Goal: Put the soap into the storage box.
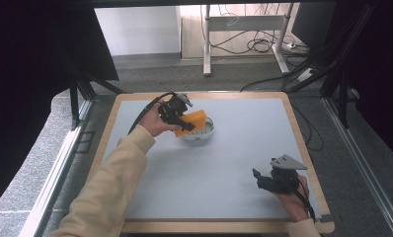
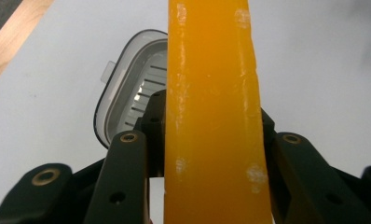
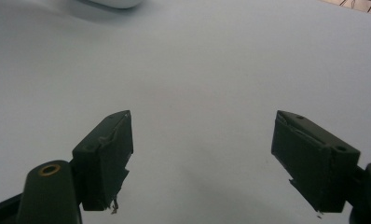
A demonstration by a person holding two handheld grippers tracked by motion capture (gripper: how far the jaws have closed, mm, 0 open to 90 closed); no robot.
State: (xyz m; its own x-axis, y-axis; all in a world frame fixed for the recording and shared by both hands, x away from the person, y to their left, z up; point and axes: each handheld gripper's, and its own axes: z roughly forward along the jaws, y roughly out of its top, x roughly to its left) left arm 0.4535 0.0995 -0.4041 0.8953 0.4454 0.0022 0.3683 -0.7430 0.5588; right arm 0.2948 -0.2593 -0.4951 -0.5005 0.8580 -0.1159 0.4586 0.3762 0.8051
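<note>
My left gripper (image 1: 182, 121) is shut on an orange soap bar (image 1: 193, 121), held tilted just over a grey soap dish (image 1: 204, 133) at the back left of the white mat. In the left gripper view the orange soap bar (image 2: 211, 112) stands edge-on between the two black jaws, and the dish (image 2: 127, 93) with its ribbed floor lies behind it on the left. My right gripper (image 1: 256, 177) rests near the front right of the mat, held by a hand. Its jaws stand wide apart in the right gripper view (image 3: 202, 163), with bare mat between them.
The white mat (image 1: 224, 163) lies on a wooden table (image 1: 303, 143). A pale rounded edge (image 3: 113, 3) shows at the top of the right gripper view. Beyond the table are a desk frame (image 1: 207, 39) and cables (image 1: 263, 44) on the floor.
</note>
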